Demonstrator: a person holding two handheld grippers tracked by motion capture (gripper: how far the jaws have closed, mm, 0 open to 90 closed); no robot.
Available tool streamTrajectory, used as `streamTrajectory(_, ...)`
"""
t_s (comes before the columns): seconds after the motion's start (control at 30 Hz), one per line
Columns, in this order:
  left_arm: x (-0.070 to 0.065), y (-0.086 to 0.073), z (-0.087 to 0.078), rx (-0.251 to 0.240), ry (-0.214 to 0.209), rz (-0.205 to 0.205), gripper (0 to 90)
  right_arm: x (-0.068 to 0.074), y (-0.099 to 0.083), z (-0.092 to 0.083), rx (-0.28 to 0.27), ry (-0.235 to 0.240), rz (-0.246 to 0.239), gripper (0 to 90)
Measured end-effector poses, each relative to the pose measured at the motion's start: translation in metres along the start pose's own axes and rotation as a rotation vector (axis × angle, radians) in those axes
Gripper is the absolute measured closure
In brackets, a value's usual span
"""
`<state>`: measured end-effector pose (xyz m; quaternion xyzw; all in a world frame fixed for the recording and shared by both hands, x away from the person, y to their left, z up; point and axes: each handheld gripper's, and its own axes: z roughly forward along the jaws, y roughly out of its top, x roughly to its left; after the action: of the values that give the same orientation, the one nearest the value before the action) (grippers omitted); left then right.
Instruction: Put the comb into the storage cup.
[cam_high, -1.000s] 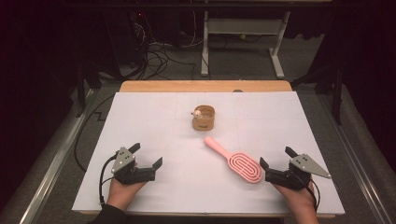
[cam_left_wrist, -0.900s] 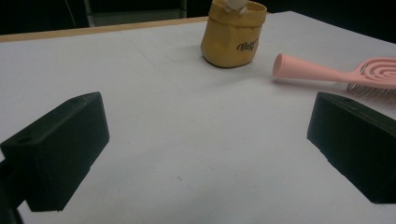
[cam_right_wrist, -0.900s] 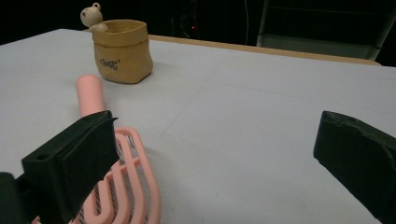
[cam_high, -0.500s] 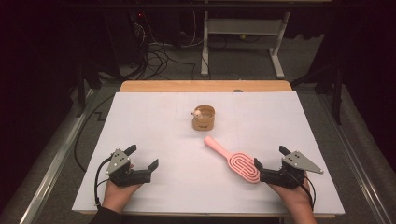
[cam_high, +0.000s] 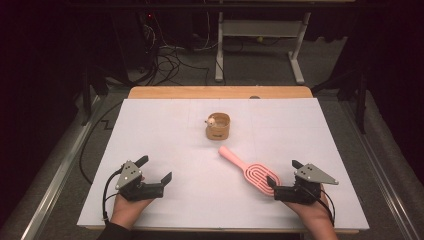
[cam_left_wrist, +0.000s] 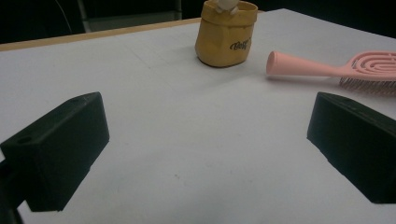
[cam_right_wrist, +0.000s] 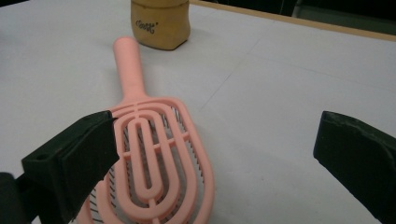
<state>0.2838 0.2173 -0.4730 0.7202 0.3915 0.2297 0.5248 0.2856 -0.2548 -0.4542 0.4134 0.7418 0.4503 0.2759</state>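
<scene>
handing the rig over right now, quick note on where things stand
Left gripper: open, holding nothing, near the front left of the table.
Right gripper: open, holding nothing, one jaw right by the head of the pink hairbrush; contact unclear.
The brush lies flat, bristles down, handle pointing at the small yellow pouch, which stands upright at mid-table, something pale poking from its top.
Done: nothing gripped yet.
Left: probably grasp the brush.

A small yellow cup (cam_high: 218, 126) stands upright on the far middle of the white sheet (cam_high: 150, 130), with something pale (cam_high: 212, 120) at its rim. A wooden edge (cam_high: 175, 92) shows beyond the sheet. Behind, cables (cam_high: 170, 60) tangle on the floor beside a white frame (cam_high: 219, 50).
</scene>
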Motion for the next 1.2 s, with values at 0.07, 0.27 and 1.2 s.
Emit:
streamTrajectory(0.07, 0.0, 0.0, 0.0, 0.006, 0.0, 0.006, 0.0, 0.002, 0.0, 0.002, 0.027, 0.024, 0.001, 0.0)
streamTrajectory(0.27, 0.0, 0.0, 0.001, 0.002, -0.005, 0.004, 0.0, 0.007, 0.002, 0.004, 0.045, 0.055, -0.013, 0.0)
streamTrajectory(1.2, -0.004, 0.0, 0.001, 0.002, -0.035, 0.016, 0.0, 0.021, 0.0, 0.013, 0.158, 0.112, -0.068, 0.0)
